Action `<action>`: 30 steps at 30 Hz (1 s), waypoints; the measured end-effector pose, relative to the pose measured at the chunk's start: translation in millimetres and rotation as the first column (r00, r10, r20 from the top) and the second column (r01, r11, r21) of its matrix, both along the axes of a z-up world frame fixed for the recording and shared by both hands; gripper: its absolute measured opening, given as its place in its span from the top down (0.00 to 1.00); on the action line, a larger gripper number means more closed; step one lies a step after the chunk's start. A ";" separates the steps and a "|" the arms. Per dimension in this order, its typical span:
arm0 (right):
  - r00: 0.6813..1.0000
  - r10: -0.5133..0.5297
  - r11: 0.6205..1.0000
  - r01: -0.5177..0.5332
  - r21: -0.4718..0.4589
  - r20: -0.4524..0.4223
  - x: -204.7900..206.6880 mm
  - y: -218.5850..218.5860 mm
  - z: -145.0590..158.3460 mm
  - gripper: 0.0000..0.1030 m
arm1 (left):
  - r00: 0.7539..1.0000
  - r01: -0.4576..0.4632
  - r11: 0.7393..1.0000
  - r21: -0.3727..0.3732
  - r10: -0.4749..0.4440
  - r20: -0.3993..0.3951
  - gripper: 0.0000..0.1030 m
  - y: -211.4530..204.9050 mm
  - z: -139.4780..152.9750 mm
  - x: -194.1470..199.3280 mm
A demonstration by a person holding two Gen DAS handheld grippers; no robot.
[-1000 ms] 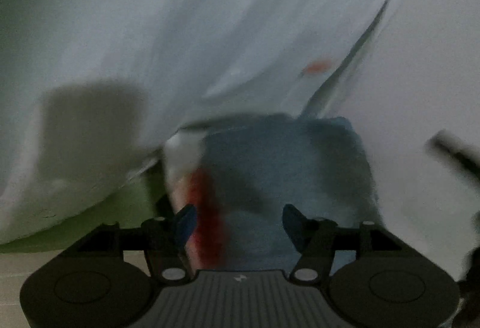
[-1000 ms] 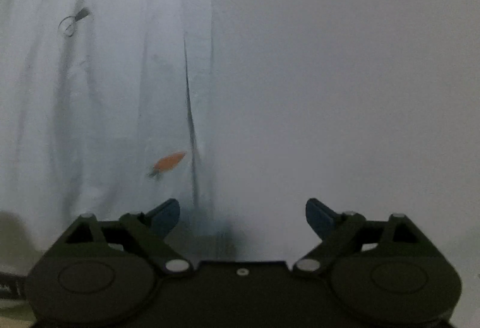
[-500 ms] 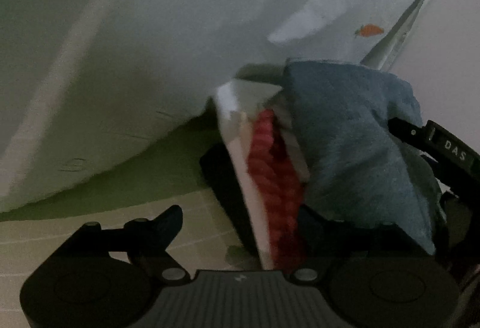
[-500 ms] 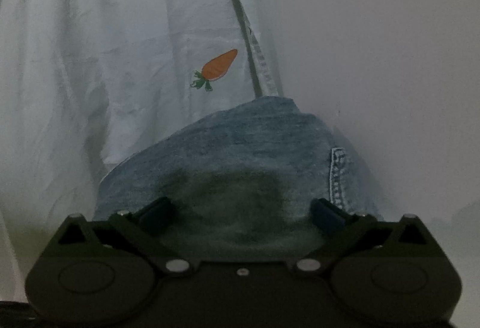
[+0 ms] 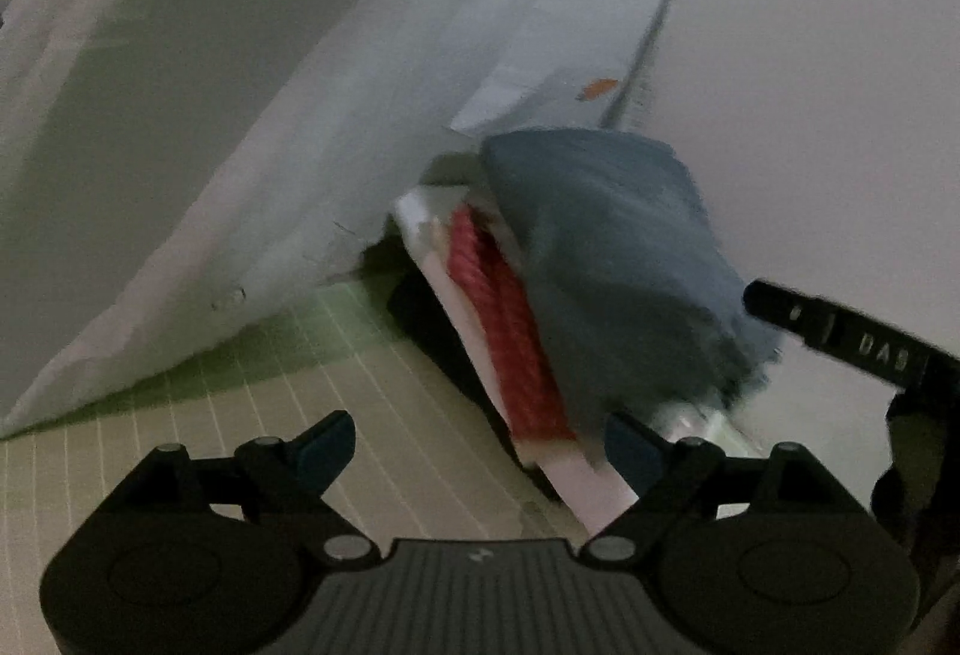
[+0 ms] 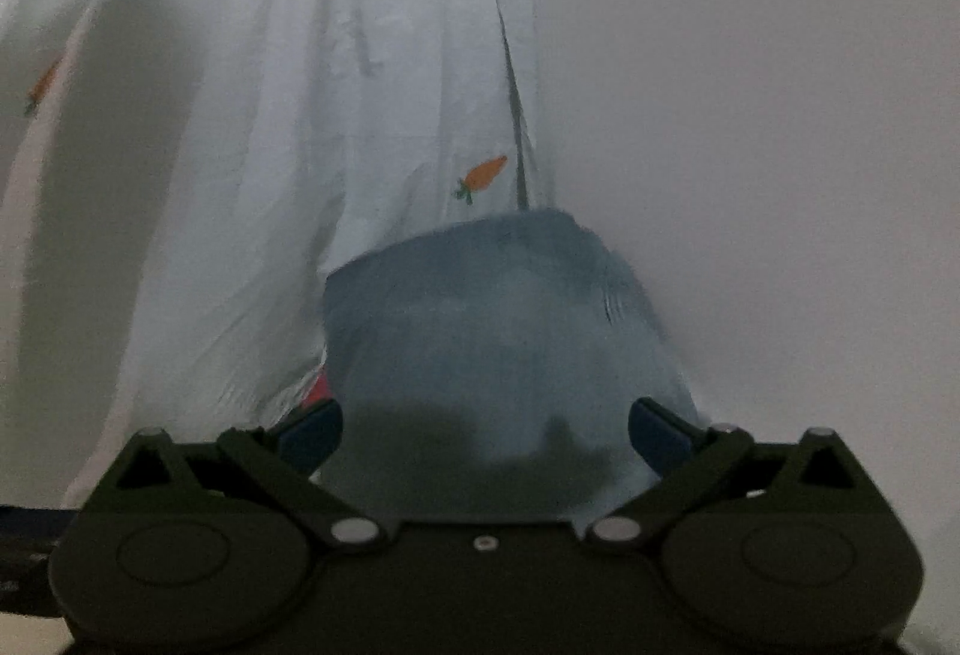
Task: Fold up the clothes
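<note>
We see faded blue denim [image 6: 498, 343] beside a red knitted layer [image 5: 510, 331] and a white layer [image 5: 420, 217]. The pale bluish-white sheet [image 6: 336, 127] carries small orange carrots with green tops. The mat [image 5: 300, 385] is pale green with thin white lines.

You see faded matt denim [image 6: 492, 319]; thin creased cotton sheet [image 6: 288, 145]; red ribbed knit [image 5: 510, 319]; matt lined mat [image 5: 252, 391].

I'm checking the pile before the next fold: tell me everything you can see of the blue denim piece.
The blue denim piece looks like faded, soft denim folded into a rounded bundle, with pale stitching showing near its right side. It lies on top of a stack, over a red knit layer and white cloth, beside a carrot-print sheet. Blurred; neither tool grips it.
</note>
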State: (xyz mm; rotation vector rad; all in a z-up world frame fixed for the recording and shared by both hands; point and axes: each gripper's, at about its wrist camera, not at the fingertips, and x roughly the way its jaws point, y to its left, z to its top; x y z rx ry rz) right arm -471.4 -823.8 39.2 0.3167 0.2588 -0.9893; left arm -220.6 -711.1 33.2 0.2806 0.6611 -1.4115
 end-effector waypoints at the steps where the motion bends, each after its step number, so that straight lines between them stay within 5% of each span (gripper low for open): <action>1: 1.000 0.002 1.000 -0.002 0.018 -0.003 -3.9 13.8 -1.0 0.01 | 1.000 0.010 1.000 -0.001 -0.010 0.001 0.12 9.0 -0.4 -4.7; 4: 0.996 0.085 0.992 -0.081 0.097 -0.038 -7.1 44.9 -8.8 0.07 | 1.000 0.026 1.000 0.000 -0.026 0.012 0.12 34.2 -1.8 -20.3; 15: 0.998 -0.044 0.980 0.051 0.193 -0.039 -63.4 157.6 -18.2 0.04 | 0.985 0.174 0.985 0.017 -0.174 -0.011 0.12 107.9 -13.2 -60.8; 21: 0.994 -0.102 0.977 0.109 0.186 -0.050 -74.3 182.1 -18.8 0.01 | 0.977 0.211 0.978 -0.008 -0.210 0.047 0.01 135.0 -10.7 -74.1; 30: 0.990 -0.127 0.975 0.135 0.174 -0.055 -76.2 199.2 -14.6 0.01 | 0.970 0.236 0.970 -0.060 -0.230 0.082 0.00 153.2 -4.2 -73.2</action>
